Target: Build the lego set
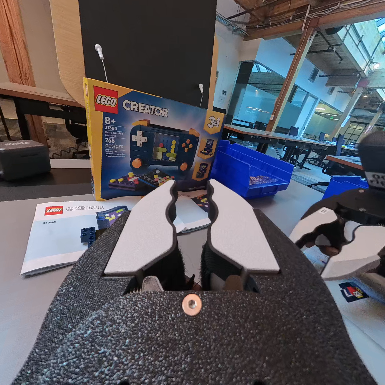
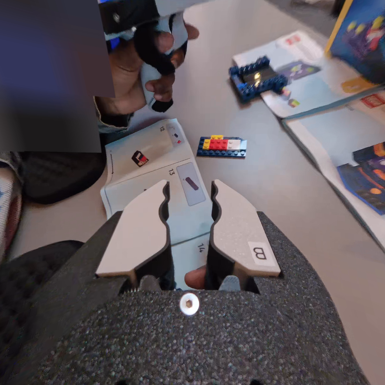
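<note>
Hovering with both sets of fingers parted, gripping nothing: left gripper (image 1: 191, 183) facing the box (image 1: 154, 141), right gripper (image 2: 190, 184) over the open booklet (image 2: 150, 166). Risking a snag on the curling booklet page if dipping here. Risking a knock to the plate (image 2: 221, 146) just beyond the booklet. Leaving bare table (image 2: 260, 198) right of the booklet; frame (image 2: 258, 78) sitting farther off, toward the box.
</note>
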{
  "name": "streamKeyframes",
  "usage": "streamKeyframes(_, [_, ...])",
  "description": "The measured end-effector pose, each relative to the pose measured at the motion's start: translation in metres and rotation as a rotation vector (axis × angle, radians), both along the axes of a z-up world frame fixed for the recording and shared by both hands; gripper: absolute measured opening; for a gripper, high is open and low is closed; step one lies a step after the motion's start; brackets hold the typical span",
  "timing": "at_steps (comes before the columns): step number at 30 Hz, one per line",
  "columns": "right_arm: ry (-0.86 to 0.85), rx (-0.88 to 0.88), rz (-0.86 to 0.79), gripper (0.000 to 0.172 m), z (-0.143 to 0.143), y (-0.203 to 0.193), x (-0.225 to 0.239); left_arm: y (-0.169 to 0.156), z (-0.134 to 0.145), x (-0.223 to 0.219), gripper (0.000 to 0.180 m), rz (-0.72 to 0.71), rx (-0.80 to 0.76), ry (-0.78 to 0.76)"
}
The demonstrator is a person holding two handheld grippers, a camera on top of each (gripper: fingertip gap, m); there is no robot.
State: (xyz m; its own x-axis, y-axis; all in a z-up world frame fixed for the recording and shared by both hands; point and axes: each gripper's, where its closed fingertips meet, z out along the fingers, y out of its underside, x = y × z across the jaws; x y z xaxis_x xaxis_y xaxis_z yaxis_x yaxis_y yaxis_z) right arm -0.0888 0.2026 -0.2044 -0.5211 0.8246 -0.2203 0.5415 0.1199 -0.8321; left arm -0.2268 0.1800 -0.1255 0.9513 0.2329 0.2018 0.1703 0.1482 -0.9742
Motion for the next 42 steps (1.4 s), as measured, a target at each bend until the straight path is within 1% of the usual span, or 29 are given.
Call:
streamKeyframes(2, [-0.117,0.001,0.033,0.038,0.002,-0.012,-0.008,0.0,0.001,0.001,0.026,-0.001,0.006,0.002])
streamKeyframes(4, [-0.149,0.044,0.034,0.049,0.002,-0.018,-0.024,-0.001,0.001,0.001,0.026,-0.003,0.012,-0.002])
streamKeyframes(5, [-0.15,0.085,0.009,0.055,0.0,-0.015,-0.037,-0.001,0.001,0.0,0.026,-0.001,0.013,-0.004])
streamKeyframes(7, [-0.158,0.153,-0.093,0.073,-0.01,-0.001,-0.063,-0.001,0.001,-0.001,0.026,-0.001,0.016,-0.013])
streamKeyframes(8, [-0.169,0.156,-0.121,0.079,-0.016,0.001,-0.073,-0.001,0.001,-0.001,0.026,-0.001,0.02,-0.016])
streamKeyframes(10, [-0.202,0.181,-0.15,0.081,-0.03,0.003,-0.086,-0.002,0.002,-0.001,0.025,-0.002,0.026,-0.021])
streamKeyframes(13, [-0.238,0.321,-0.155,0.092,-0.049,0.002,-0.089,-0.002,0.003,-0.001,0.025,0.001,0.031,-0.014])
streamKeyframes(14, [-0.244,0.358,-0.154,0.094,-0.052,0.001,-0.088,-0.002,0.004,-0.001,0.025,0.0,0.032,-0.011])
streamKeyframes(16, [-0.235,0.39,-0.151,0.09,-0.054,-0.002,-0.089,-0.002,0.004,0.0,0.025,-0.002,0.03,-0.006])
streamKeyframes(18, [-0.225,0.395,-0.122,0.078,-0.053,-0.004,-0.089,-0.002,0.004,0.0,0.025,-0.004,0.032,-0.004])
streamKeyframes(19, [-0.22,0.4,-0.099,0.066,-0.052,-0.004,-0.089,-0.002,0.004,0.001,0.025,-0.004,0.033,-0.003])
streamKeyframes(23, [-0.197,0.421,0.023,0.066,-0.048,0.004,-0.085,-0.002,0.005,0.002,0.025,-0.01,0.038,0.002])
streamKeyframes(26, [-0.099,0.433,0.093,0.066,-0.019,0.017,-0.078,-0.001,0.005,0.002,0.025,-0.015,0.037,0.0])
streamKeyframes(28, [-0.033,0.424,0.224,0.066,0.002,0.013,-0.061,-0.001,0.005,0.002,0.025,-0.017,0.037,-0.003])
streamKeyframes(30, [0.015,0.428,0.427,0.066,0.011,-0.001,-0.032,-0.001,0.005,0.002,0.025,-0.02,0.035,-0.007])
streamKeyframes(32, [0.035,0.491,0.591,0.066,0.003,-0.01,-0.009,0.0,0.004,0.002,0.025,-0.022,0.034,-0.009])
streamKeyframes(34, [0.029,0.572,0.693,0.066,-0.011,-0.01,0.001,0.0,0.004,0.003,0.025,-0.027,0.033,-0.016])
streamKeyframes(37, [0.012,0.582,0.82,0.066,-0.024,-0.019,0.005,0.0,0.003,0.002,0.025,-0.028,0.036,-0.02])
streamKeyframes(40, [-0.03,0.577,0.921,0.066,-0.035,-0.025,0.005,0.0,0.004,0.002,0.025,-0.025,0.035,-0.013])
streamKeyframes(42, [-0.075,0.614,0.919,0.068,-0.042,-0.022,0.002,0.001,0.003,0.002,0.025,-0.027,0.03,-0.008])
